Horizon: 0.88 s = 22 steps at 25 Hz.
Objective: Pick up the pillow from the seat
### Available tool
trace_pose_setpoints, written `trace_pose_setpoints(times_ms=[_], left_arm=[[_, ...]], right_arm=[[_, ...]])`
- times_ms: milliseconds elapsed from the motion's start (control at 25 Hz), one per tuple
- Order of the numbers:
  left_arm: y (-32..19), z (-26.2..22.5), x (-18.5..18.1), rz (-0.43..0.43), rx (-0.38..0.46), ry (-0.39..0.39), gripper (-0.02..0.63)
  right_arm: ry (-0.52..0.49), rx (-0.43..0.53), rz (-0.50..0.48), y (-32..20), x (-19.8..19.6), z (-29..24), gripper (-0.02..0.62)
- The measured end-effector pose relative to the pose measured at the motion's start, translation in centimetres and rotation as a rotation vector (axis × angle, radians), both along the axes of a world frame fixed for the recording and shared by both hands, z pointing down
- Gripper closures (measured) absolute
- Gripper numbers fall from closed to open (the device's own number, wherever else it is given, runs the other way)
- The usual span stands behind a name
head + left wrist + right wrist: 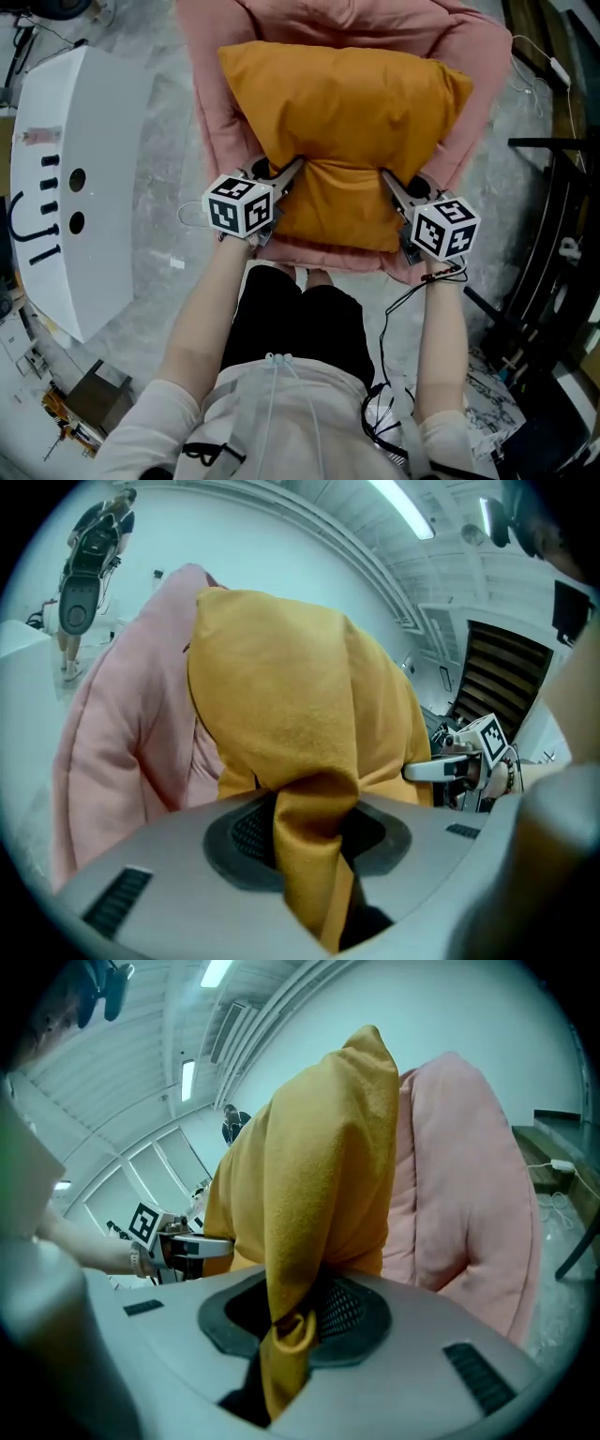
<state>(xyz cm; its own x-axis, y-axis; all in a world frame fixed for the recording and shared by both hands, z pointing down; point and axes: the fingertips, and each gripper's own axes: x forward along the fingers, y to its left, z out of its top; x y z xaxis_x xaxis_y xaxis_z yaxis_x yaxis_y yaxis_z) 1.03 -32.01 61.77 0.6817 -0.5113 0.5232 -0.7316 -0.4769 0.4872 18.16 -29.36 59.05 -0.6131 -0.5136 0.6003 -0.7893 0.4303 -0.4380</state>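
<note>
While pinched narrow on bunched fabric, holding orange pillow (347,103) by its two near corners: left gripper (305,836) on left fold, right gripper (286,1326) on right fold. Positioned over pink padded seat (211,103), far edge toward backrest. Further left, white panel (84,187) on grey floor (159,234).

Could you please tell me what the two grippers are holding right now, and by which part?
Both hold the orange pillow: the left gripper pinches its near-left edge, the right gripper its near-right edge.
</note>
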Motion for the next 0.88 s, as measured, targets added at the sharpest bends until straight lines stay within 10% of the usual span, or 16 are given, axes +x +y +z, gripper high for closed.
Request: trace_pose_setpoints(times_ms=[880], left_arm=[[-5.1,-18.8,-1.5,-0.034,0.334,0.024,0.465]], right_arm=[[0.039,0.299,-0.021,-4.5,-1.5,-17.7,0.499]])
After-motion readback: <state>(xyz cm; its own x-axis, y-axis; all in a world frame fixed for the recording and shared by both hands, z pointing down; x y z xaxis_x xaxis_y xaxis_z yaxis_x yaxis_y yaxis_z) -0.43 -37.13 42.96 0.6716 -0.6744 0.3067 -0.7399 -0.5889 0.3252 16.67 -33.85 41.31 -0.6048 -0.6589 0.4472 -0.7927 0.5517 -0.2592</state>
